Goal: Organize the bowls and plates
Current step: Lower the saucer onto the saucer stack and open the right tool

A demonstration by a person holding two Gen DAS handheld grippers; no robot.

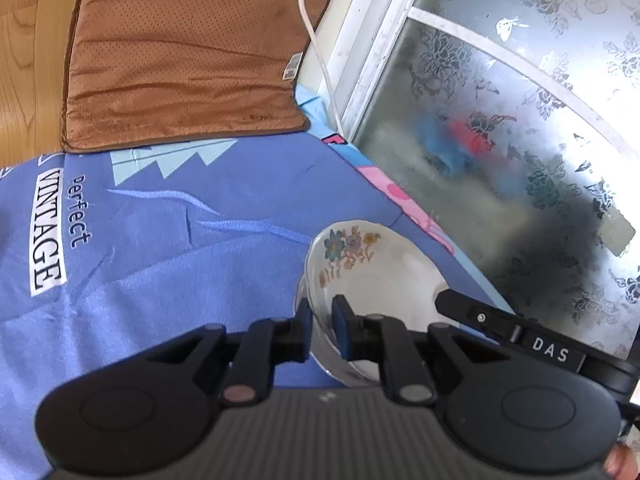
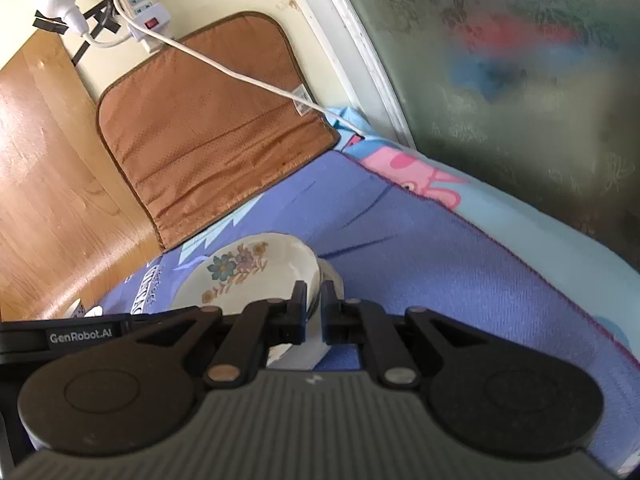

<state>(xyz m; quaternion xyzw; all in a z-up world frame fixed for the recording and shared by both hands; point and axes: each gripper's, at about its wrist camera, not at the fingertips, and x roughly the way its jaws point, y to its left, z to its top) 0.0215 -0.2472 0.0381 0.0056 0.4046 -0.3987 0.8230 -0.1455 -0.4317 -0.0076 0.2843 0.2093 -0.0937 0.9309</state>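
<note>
A white bowl with a flower print (image 1: pixel 372 264) is held above a blue cloth. My left gripper (image 1: pixel 323 320) is shut on its near-left rim, one finger inside and one outside. My right gripper (image 2: pixel 313 300) is shut on the opposite rim of the same bowl (image 2: pixel 244 276). A second pale dish seems to sit under the bowl, and I cannot tell what it is. The right gripper's body shows in the left wrist view (image 1: pixel 516 332), and the left gripper's body in the right wrist view (image 2: pixel 68 336).
The blue printed cloth (image 1: pixel 180 248) covers the surface. A brown mat (image 1: pixel 188 60) leans at the back, with a white cable (image 2: pixel 240 76) and a power strip (image 2: pixel 140 8) above it. A frosted patterned window (image 1: pixel 520 120) stands at the right, a wooden panel (image 2: pixel 52 180) at the left.
</note>
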